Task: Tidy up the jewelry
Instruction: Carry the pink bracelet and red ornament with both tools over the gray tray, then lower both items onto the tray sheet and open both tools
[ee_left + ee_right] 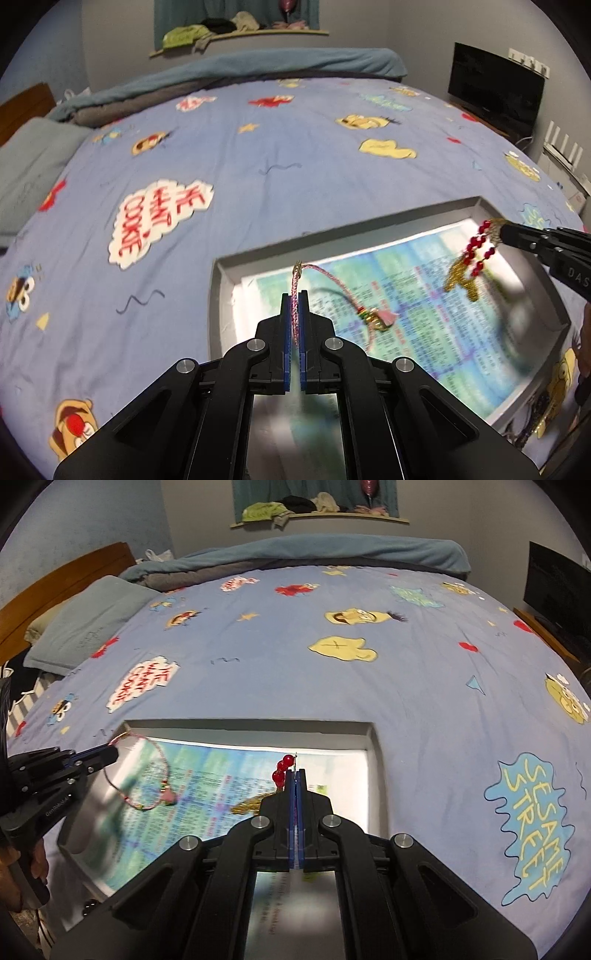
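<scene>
My left gripper (294,295) is shut on a pink braided bracelet (332,284) with small charms, held above a grey tray (221,266) lined with printed paper. It also shows in the right wrist view (110,753), with the bracelet (147,775) hanging as a loop. My right gripper (295,773) is shut on a red bead and gold chain piece (280,771). In the left wrist view that gripper (506,230) holds the red beads (476,243) over the tray's right side, gold parts dangling below.
The tray (376,746) lies on a blue Sesame Street bedspread (369,672). Dark beaded jewelry (532,428) lies on the bed by the tray's near right corner. A pillow (88,620) and folded blankets are at the far side, a TV (495,92) at right.
</scene>
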`<state>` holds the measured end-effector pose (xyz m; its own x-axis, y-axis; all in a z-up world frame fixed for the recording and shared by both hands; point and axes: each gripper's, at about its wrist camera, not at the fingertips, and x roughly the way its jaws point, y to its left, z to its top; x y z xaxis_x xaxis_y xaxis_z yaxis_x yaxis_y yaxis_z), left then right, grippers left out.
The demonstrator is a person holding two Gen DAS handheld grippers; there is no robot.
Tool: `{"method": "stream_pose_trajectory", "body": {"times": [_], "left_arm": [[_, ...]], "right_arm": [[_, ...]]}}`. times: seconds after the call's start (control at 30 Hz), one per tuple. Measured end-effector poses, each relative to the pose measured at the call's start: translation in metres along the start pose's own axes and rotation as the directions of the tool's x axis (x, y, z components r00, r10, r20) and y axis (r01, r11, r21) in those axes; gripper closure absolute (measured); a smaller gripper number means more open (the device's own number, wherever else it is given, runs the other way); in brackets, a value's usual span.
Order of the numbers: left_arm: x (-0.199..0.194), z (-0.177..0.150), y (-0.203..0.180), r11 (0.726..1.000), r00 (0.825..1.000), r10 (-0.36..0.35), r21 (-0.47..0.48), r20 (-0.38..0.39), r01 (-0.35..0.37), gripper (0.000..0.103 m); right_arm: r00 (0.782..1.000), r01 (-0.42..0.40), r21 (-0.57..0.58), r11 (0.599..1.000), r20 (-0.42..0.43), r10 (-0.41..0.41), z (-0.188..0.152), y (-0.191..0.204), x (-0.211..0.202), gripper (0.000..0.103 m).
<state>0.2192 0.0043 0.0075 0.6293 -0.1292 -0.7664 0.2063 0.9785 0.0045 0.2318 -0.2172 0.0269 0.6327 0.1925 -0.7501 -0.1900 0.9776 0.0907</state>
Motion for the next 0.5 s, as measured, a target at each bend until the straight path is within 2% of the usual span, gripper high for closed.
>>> {"method": "stream_pose_trajectory", "body": {"times": [0.17,0.5], "left_arm": [[0.013,-0.006,0.004,1.000,0.999,-0.016,-0.013,-0.041,0.015,0.099],[0.020,-0.012,-0.003,1.000,0.998,-0.016,-0.001,-0.066,0.016,0.099]], "right_arm": [[0.999,0.024,0.004,1.000,-0.024,-0.024,-0.003,-0.005,0.008,0.103],[0.999,0.029,0.015,0.999,-0.041,-0.028,-0.008,-0.008,0.012,0.102]]}}
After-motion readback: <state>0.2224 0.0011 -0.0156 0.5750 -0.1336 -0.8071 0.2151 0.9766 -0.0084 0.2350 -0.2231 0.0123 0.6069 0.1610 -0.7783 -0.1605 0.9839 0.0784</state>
